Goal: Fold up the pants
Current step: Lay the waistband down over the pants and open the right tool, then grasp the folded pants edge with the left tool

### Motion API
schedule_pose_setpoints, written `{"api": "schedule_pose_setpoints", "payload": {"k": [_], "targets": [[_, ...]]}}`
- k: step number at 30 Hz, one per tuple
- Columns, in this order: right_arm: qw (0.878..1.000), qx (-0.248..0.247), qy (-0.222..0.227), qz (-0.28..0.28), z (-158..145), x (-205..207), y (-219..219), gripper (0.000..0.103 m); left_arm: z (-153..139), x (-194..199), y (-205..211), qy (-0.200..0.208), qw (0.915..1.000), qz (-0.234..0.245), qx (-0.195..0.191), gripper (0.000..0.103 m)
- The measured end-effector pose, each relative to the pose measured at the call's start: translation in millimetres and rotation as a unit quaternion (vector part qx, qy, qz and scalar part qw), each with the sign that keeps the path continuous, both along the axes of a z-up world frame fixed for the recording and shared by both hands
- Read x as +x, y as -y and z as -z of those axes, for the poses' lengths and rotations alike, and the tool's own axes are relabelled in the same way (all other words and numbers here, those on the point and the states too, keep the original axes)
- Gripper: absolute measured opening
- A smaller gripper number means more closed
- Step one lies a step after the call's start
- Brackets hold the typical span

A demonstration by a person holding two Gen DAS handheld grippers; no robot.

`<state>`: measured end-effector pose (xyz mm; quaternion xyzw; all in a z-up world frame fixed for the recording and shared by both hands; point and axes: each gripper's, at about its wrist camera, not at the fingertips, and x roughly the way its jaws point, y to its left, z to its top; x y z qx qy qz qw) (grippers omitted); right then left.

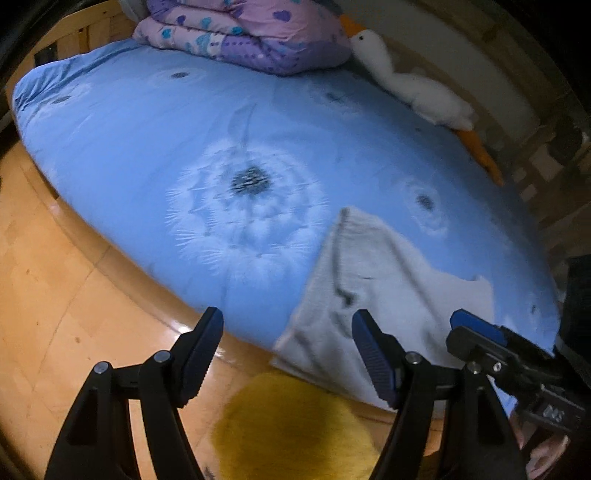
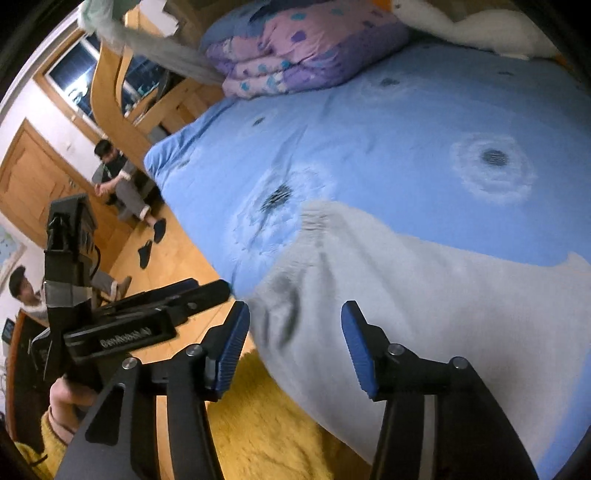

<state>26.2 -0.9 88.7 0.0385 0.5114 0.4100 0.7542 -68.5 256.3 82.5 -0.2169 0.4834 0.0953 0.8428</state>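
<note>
Both claws agape, empty; grey pants [image 2: 406, 314] spread flat, slightly rumpled.

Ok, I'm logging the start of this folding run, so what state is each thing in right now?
left gripper: open, empty, held over the bed's near edge.
right gripper: open, empty, above the pants.
pants: gray, spread out on the bed, not yet folded, one end hanging over the near edge.
quilt: purple, folded, at the far end of the bed.
plush goose: lying along the far side of the bed.
bed cover: blue, spread flat.
</note>
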Motion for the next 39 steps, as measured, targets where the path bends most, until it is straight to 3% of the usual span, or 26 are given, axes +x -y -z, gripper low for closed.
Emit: {"api": "schedule_pose_setpoints", "payload": {"k": [4,6,7,14,15,16,18,20,23,27,29,31,32,36,39], "targets": [[0.998,-0.035,0.016,0.051,3,4,40,0.053,-5,2,21,0.015,0.9997,0.015,-0.008,0.075],[0.995,-0.051,0.017,0.079,8,6,64,0.053,-4,5,33,0.021,0.9993,0.027,-0.014,0.065],[0.994,-0.058,0.013,0.095,11,7,79,0.053,-1,8,37,0.02,0.9991,0.032,-0.017,0.058],[0.985,-0.096,0.006,0.142,27,5,123,0.053,31,34,49,-0.021,0.9996,0.017,0.0,0.053],[0.985,-0.098,0.004,0.144,29,4,126,0.053,34,37,49,-0.021,0.9997,0.014,0.004,0.041],[0.984,-0.099,0.002,0.145,31,3,127,0.053,34,38,50,-0.021,0.9997,0.01,0.008,0.022],[0.983,-0.104,-0.001,0.149,35,2,131,0.053,33,37,47,-0.014,0.9999,0.006,-0.006,0.012],[0.983,-0.106,0.002,0.149,36,0,134,0.053,26,30,42,0.003,0.9996,-0.003,-0.027,0.011],[0.984,-0.104,0.004,0.146,36,-1,137,0.053,6,17,35,0.027,0.9995,-0.01,-0.013,0.011],[0.984,-0.106,-0.003,0.142,43,-2,136,0.053,19,12,24,-0.004,1.0,-0.006,-0.001,0.013],[0.984,-0.112,-0.006,0.137,47,-3,134,0.053,40,15,20,-0.031,0.9995,-0.009,-0.008,0.018],[0.984,-0.121,-0.007,0.131,52,-4,131,0.053,56,14,16,-0.048,0.9986,-0.021,0.0,0.041],[0.984,-0.123,-0.007,0.13,53,-4,131,0.053,55,13,14,-0.048,0.9985,-0.026,0.004,0.045],[0.983,-0.119,-0.01,0.139,46,-4,134,0.053,37,12,12,-0.05,0.9985,-0.023,0.005,0.048],[0.983,-0.102,0.001,0.155,36,0,138,0.053,9,13,20,-0.016,0.9995,-0.012,0.023,0.047]]}}
